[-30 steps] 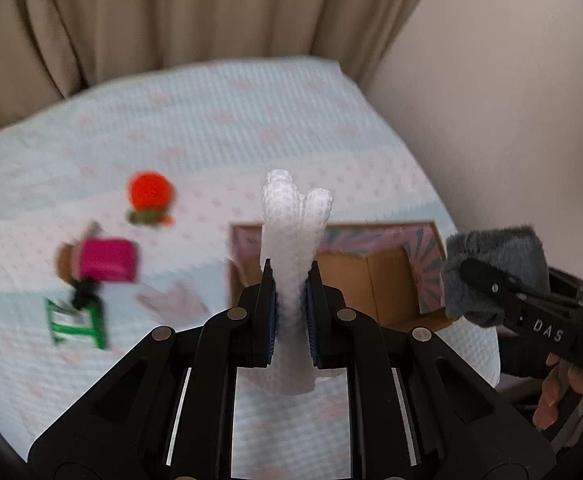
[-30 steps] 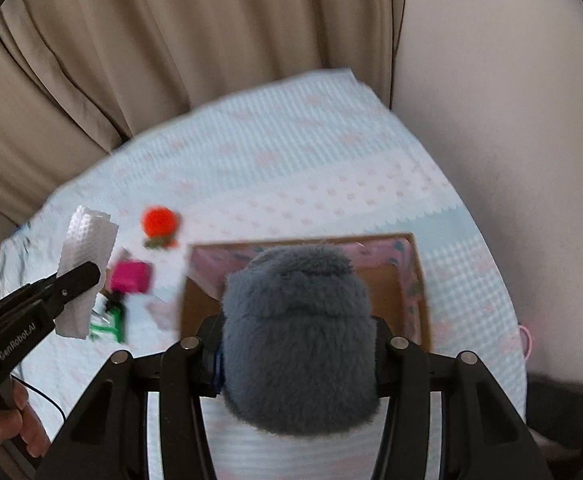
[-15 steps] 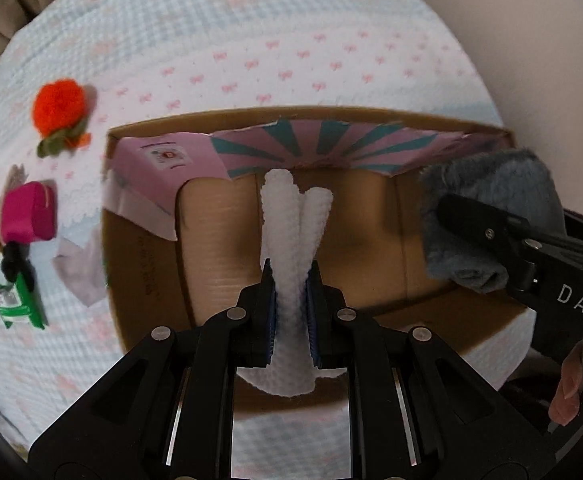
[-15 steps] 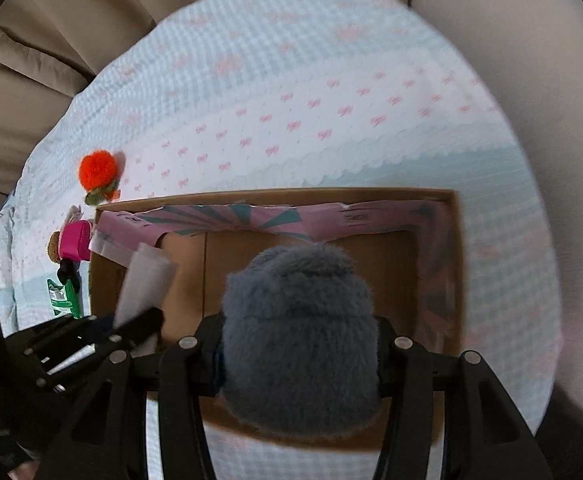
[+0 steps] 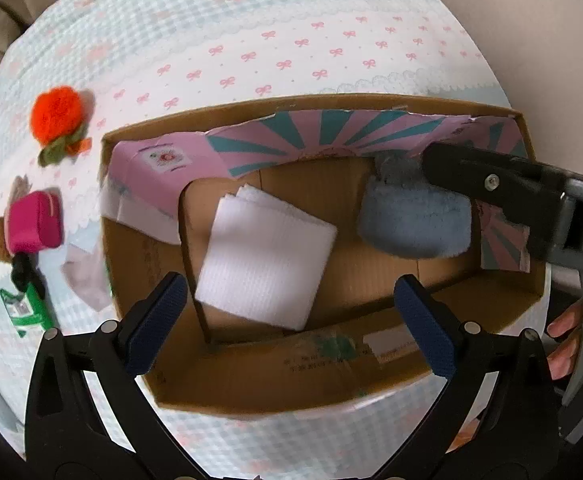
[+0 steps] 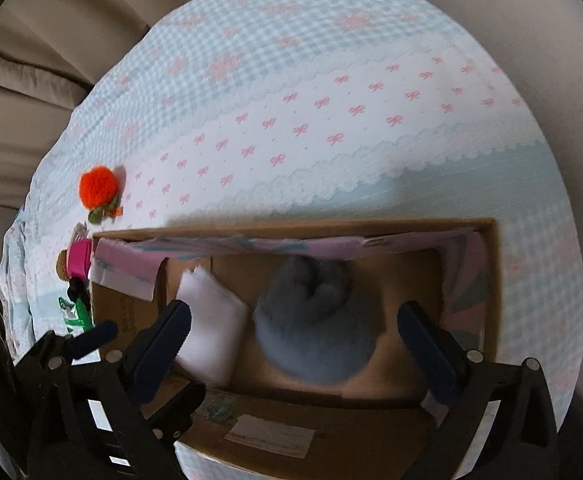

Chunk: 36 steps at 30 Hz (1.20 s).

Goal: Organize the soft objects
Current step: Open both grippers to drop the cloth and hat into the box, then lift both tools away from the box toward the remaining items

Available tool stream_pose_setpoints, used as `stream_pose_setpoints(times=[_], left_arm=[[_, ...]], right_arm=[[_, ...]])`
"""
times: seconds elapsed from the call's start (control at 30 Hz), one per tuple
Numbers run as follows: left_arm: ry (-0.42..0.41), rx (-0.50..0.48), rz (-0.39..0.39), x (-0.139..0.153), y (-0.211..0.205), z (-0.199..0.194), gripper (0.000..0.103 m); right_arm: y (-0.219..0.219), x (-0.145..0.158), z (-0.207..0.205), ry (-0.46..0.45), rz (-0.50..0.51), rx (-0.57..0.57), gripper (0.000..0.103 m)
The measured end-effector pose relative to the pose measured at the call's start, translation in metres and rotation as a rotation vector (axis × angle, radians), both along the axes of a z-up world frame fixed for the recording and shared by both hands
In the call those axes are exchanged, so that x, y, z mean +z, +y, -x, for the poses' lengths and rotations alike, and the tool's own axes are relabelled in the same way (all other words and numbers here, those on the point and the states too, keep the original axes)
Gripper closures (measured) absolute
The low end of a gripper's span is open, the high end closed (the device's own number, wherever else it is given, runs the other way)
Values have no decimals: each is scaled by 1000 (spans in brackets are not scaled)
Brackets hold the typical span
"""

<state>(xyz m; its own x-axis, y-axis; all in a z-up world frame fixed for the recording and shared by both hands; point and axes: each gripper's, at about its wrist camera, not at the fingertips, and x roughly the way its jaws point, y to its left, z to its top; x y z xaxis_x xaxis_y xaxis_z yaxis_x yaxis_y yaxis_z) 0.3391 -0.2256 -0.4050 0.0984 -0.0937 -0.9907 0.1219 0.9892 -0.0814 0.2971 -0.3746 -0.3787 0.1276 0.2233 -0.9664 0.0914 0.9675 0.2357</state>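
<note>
Setting: you are looking down on a pale blue checked tablecloth with pink bows (image 5: 275,20) and a shallow brown cardboard box lined with pink and teal paper (image 5: 251,376) on it.
Left gripper: your left gripper (image 5: 287,328) hangs over the near-left part of the box, its blue-padded fingers (image 5: 155,324) spread wide and holding nothing.
Right gripper: your right gripper (image 6: 295,352) hangs over the middle of the box, its fingers also spread wide and empty; from the left wrist view one of its black fingers reaches in from the right, above the grey bundle.
White cloth: the folded white waffle-textured cloth (image 5: 265,256) lies on the box floor, left of centre, tilted a little, in front of your left gripper.
Grey bundle: the fluffy blue-grey rolled fabric bundle (image 6: 311,316) sits inside the box to the right of the white cloth, near it; it looks blurred in the right wrist view.
Outside the box: on the tablecloth to the left lie an orange-red pompom with green leaves (image 5: 57,114), a bright pink soft block (image 5: 35,222) and a small green and white packet (image 5: 23,308).
Your hand: fingertips of your right hand (image 5: 565,340) show at the right edge of the left wrist view.
</note>
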Motion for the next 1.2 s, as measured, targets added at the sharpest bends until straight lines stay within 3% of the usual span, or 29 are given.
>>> stream_pose_setpoints(times=[0.3,0.57,0.93,1.2], left_arm=[[-46,-2,2,28,1,10,0],[-119,-15,14,76,5,26,0],[-269,5,54,167,27,71,0],[-431,57,70,238,76,133,0]], right_arm=[[4,21,11,-33,30,30,0],[11,66,25,-92,56,30,0],[39,174,70,-263,144,48,0],[73,244,124,-412,185,31,0]])
